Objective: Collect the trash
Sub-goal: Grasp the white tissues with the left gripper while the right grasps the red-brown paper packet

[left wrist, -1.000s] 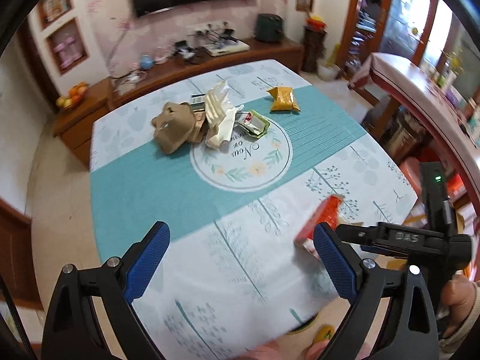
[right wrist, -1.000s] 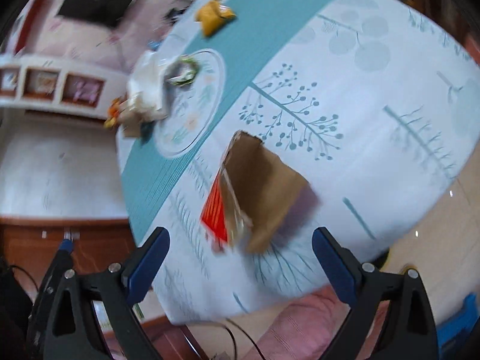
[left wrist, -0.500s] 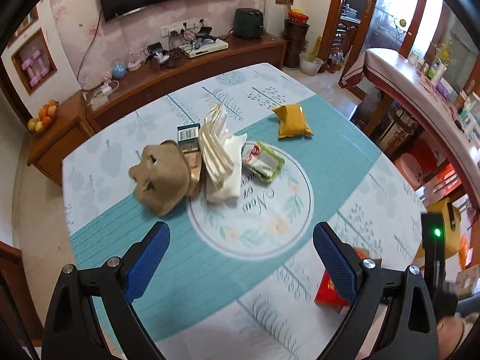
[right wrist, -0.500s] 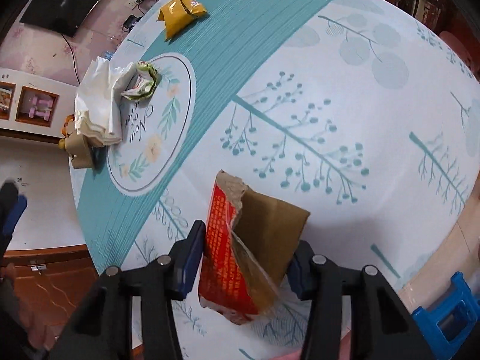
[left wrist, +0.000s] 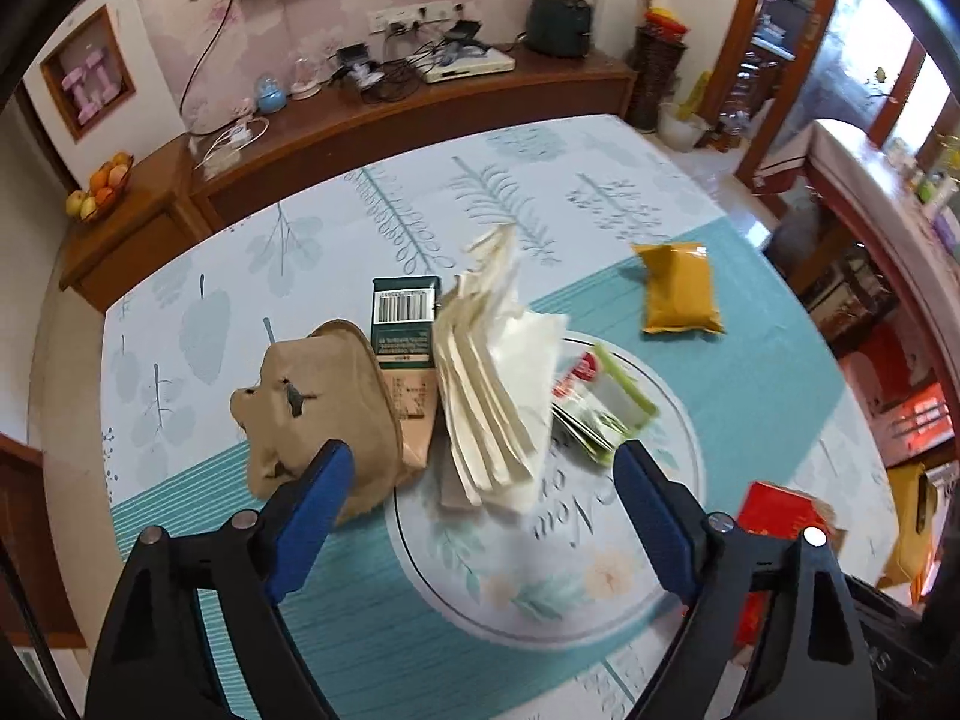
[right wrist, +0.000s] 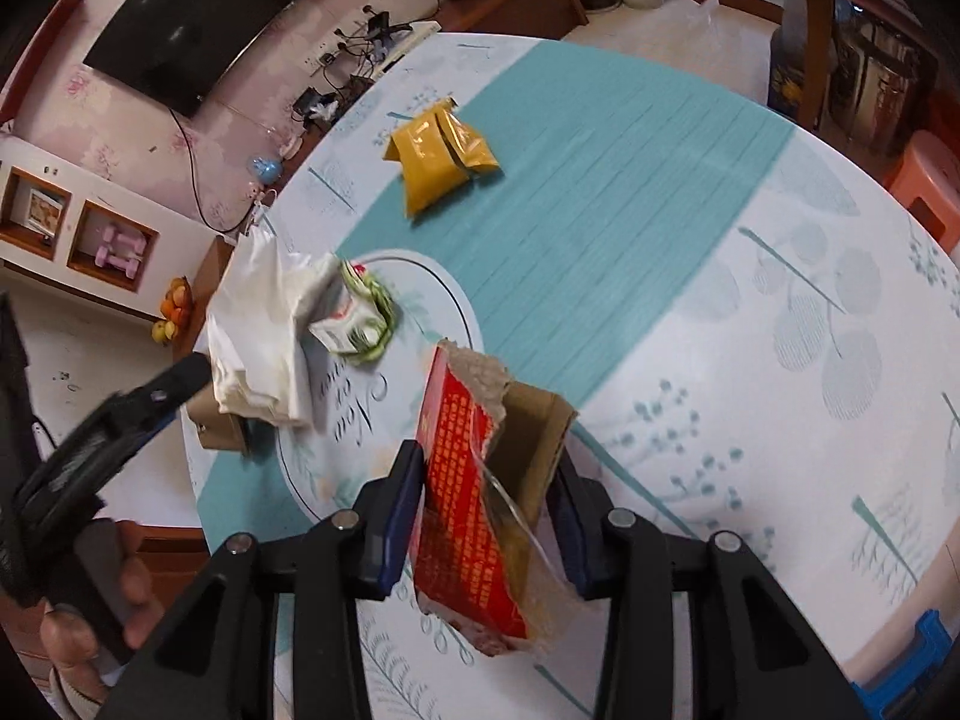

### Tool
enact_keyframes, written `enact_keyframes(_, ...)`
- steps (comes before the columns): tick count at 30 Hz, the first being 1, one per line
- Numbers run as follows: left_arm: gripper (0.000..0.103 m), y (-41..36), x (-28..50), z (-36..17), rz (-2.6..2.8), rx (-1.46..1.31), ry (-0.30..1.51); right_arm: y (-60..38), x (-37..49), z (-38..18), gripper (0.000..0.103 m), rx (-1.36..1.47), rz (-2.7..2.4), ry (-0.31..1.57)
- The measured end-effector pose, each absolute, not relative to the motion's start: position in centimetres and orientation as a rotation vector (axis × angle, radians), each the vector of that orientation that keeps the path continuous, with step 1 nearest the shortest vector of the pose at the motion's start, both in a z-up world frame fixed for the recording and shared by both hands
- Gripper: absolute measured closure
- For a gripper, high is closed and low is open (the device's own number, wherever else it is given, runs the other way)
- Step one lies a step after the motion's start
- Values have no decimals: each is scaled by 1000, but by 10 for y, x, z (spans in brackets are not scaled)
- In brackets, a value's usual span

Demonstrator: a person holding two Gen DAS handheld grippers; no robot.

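Observation:
A trash pile lies mid-table: a crumpled brown paper bag [left wrist: 318, 396], a dark green barcode box [left wrist: 402, 318], a stack of white napkins [left wrist: 498, 384] and a green-white wrapper [left wrist: 600, 408]. A yellow pouch [left wrist: 678, 288] lies apart, farther right. My left gripper [left wrist: 480, 480] hovers over the pile's near edge. Its jaws are closing but still wide, with the napkins ahead between them and untouched. My right gripper [right wrist: 486, 468] is closing, its pads pressed on a torn red carton [right wrist: 468, 510] held above the tablecloth [right wrist: 690, 276]. The carton [left wrist: 774, 516] also shows in the left wrist view.
A wooden sideboard [left wrist: 420, 114] with cables and a fruit bowl [left wrist: 102, 192] stands beyond the table. An orange stool [right wrist: 924, 174] and a blue object [right wrist: 900, 666] sit off the table's right edge. A hand [right wrist: 78, 630] shows at lower left.
The left gripper moved in over the central pile and its jaws narrowed slightly. The right gripper closed on the red carton and carried it toward the table's centre.

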State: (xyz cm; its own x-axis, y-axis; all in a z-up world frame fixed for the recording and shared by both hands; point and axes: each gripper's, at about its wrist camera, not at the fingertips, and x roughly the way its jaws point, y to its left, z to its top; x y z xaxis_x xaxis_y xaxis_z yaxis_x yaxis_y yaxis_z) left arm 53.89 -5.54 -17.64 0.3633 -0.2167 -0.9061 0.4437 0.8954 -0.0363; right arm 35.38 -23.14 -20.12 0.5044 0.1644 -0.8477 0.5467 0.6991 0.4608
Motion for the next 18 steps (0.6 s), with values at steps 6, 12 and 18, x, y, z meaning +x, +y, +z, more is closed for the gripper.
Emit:
enact_keyframes(6, 29, -64, 555, -196, -389, 233, 1143, -230, 356, -209, 62, 801, -248, 1051)
enact_keyframes(12, 64, -72, 560, -207, -336, 263, 1138, -228, 350, -207, 62, 791, -239, 1047)
enact_keyframes(18, 96, -67, 552, -200, -323, 257, 1120, -231, 341, -201, 62, 799, -237, 1036)
